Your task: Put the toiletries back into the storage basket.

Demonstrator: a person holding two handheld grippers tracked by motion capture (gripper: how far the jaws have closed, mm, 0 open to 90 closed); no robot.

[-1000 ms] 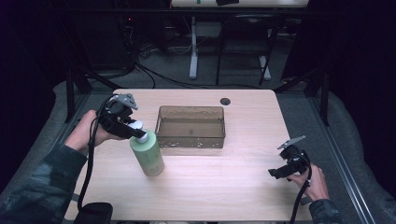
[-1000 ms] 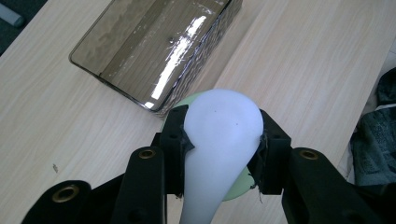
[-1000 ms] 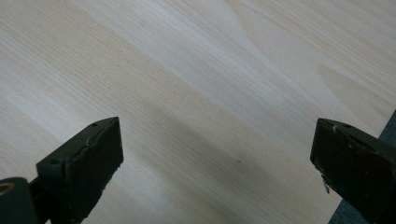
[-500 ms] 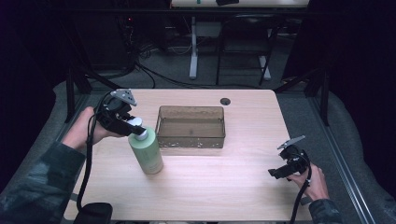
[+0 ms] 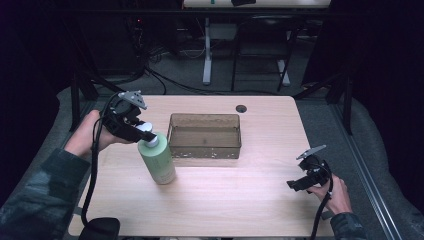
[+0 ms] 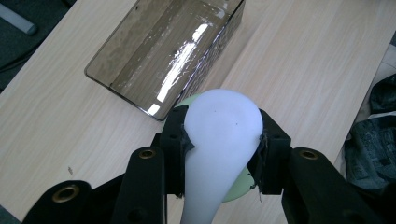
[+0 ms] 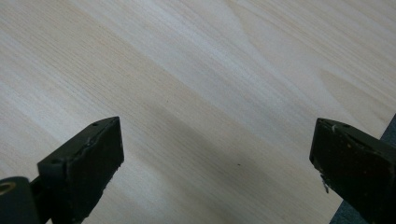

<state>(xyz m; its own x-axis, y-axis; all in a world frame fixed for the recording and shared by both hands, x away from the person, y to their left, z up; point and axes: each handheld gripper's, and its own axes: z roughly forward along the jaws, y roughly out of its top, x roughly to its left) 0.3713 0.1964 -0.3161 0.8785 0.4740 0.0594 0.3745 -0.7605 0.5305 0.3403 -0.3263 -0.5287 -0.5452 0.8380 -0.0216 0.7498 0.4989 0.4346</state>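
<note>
A pale green pump bottle [image 5: 157,161] with a white pump head [image 6: 219,140] stands tilted on the wooden table, left of centre. My left gripper [image 5: 141,131] is shut on the white pump head, one black jaw on each side of it. Just to the bottle's right lies a smoky clear plastic bin [image 5: 205,135], with nothing visible inside it [image 6: 168,51]. My right gripper [image 5: 296,184] hovers low over the table near its front right corner, jaws wide open over bare wood [image 7: 215,116].
A small dark round hole [image 5: 241,108] sits in the table behind the bin. Black cables trail from both grippers toward the front edge. Desk legs and wiring stand on the floor beyond the far edge.
The left gripper has drawn the bottle's top back and to the left, so the bottle shifted slightly away from the bin. The right gripper has stayed put.
</note>
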